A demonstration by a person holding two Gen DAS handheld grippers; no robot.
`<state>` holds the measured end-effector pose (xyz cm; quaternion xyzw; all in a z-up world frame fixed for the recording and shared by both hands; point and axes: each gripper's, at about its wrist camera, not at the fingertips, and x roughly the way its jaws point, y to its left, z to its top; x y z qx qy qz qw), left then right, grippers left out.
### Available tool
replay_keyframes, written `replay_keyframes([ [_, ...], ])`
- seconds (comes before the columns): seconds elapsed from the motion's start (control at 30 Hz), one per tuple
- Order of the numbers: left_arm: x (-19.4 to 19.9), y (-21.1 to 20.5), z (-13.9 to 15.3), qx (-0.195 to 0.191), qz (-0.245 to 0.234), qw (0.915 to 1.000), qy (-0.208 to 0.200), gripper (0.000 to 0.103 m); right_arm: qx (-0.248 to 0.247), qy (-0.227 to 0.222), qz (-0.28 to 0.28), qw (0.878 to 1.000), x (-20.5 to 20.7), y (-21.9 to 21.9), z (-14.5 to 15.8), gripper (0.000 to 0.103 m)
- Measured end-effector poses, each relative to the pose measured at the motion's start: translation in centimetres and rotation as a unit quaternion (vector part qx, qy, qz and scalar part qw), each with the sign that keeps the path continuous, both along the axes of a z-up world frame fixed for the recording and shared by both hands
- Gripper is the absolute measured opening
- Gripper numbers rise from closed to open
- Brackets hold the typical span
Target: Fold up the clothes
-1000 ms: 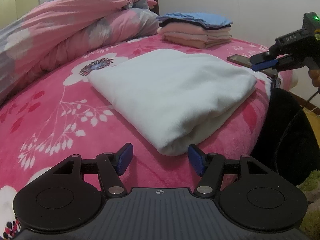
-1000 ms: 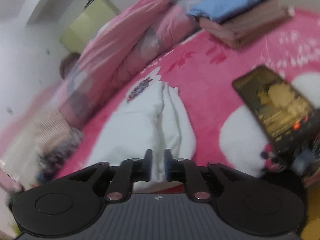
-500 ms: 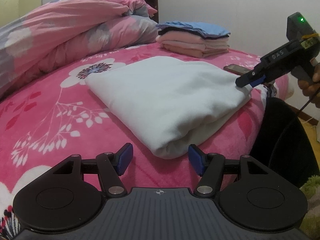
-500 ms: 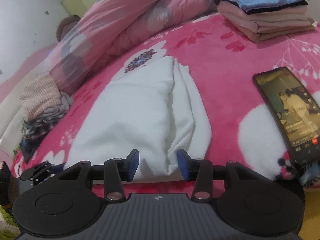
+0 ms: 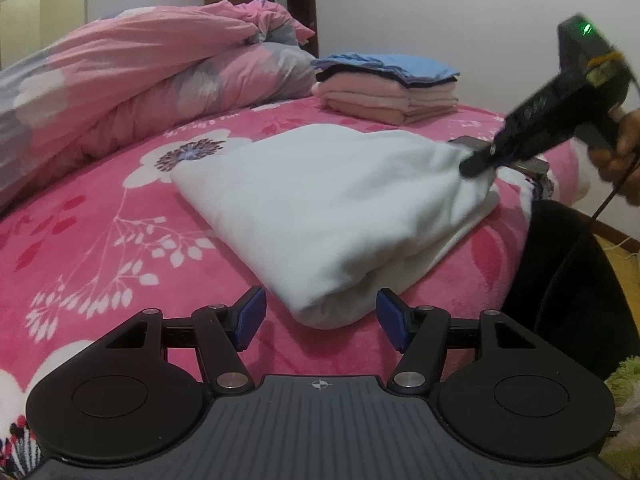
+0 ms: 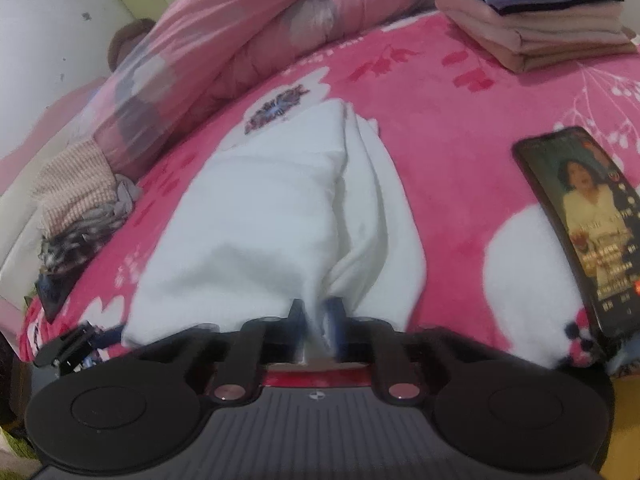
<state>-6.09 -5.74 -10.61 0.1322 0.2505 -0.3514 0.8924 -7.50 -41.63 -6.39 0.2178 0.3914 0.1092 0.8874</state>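
A folded white garment [image 5: 332, 204] lies on the pink floral bedspread [image 5: 100, 216]. My left gripper [image 5: 320, 318] stands open, its blue pads either side of the garment's near corner without touching it. My right gripper [image 6: 318, 316] is shut on the white garment [image 6: 264, 216] at its near edge, cloth pinched between the fingers. In the left wrist view the right gripper [image 5: 476, 166] bites the garment's far right corner, held by a hand [image 5: 618, 152].
A stack of folded clothes [image 5: 386, 88] sits at the back of the bed, beside a rumpled pink duvet [image 5: 132, 80]. A lit phone [image 6: 584, 228] lies right of the garment. Unfolded clothes [image 6: 76, 204] are heaped at the bed's left edge.
My right gripper went from shut to open, moved onto the garment's edge and closed on it. The left gripper stayed open at the near corner.
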Motion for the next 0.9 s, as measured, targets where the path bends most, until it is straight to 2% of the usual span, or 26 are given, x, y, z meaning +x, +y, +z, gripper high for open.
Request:
replay_keyframes([
  [0.1, 0.4, -0.1, 0.1, 0.003, 0.019, 0.9998, 0.004, 0.061, 0.002, -0.035, -0.003, 0.999, -0.3, 0.2, 1.7, 0.011],
  [0.27, 1.0, -0.3, 0.3, 0.007, 0.049, 0.9987, 0.012, 0.058, 0.014, -0.062, -0.009, 0.998, 0.3, -0.3, 3.7, 0.01],
  [0.4, 1.4, -0.2, 0.2, 0.009, 0.063, 0.9977, 0.024, 0.056, -0.002, -0.123, 0.003, 0.992, 0.1, -0.1, 6.9, 0.01],
  [0.47, 1.4, -0.2, 0.1, 0.012, 0.066, 0.9973, 0.029, 0.055, -0.017, -0.109, 0.001, 0.994, 0.1, -0.5, 5.7, 0.01],
  [0.6, 1.3, -0.5, 0.1, 0.024, 0.068, 0.9968, 0.035, 0.052, 0.0, -0.02, -0.026, 0.999, 0.5, -2.3, 0.1, 0.01],
  [0.67, 1.1, -0.8, 0.3, 0.037, 0.065, 0.9967, 0.032, 0.05, 0.009, -0.026, -0.032, 0.999, 0.3, -2.5, 0.1, 0.01],
  [0.77, 0.8, -1.2, 0.5, 0.055, 0.06, 0.9963, 0.027, 0.047, -0.014, -0.081, -0.016, 0.996, -0.5, -1.8, 2.7, 0.01],
  [0.8, 0.8, -1.3, 0.5, 0.06, 0.059, 0.9961, 0.026, 0.046, -0.021, -0.087, -0.01, 0.996, -0.7, -1.7, 3.0, 0.01],
  [0.83, 0.7, -1.4, 0.5, 0.065, 0.058, 0.9959, 0.025, 0.046, -0.026, -0.086, -0.007, 0.996, -0.8, -1.7, 2.8, 0.01],
  [0.9, 0.5, -1.5, 0.4, 0.076, 0.055, 0.9954, 0.022, 0.046, -0.022, -0.045, -0.011, 0.999, -0.5, -2.1, 0.3, 0.01],
])
